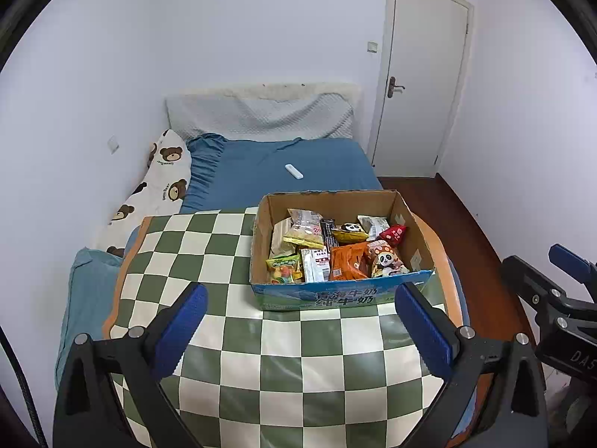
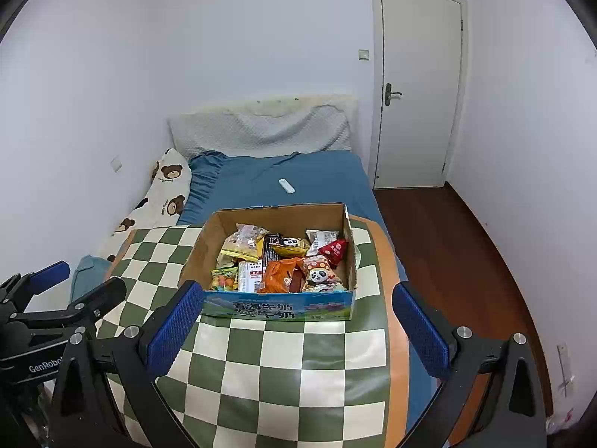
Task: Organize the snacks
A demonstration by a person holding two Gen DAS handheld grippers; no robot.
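The left gripper (image 1: 300,326) hovers with jaws spread wide and empty over the checkered desk (image 1: 209,261). The snack-filled cardboard box (image 1: 406,209) sits at its one o'clock. The right gripper (image 2: 294,326) also gapes empty, the box at its twelve.

black angular gripper frames (image 1: 298,328), ribbed blue pads (image 2: 169,330), silver screw heads, white "genrobot" lettering
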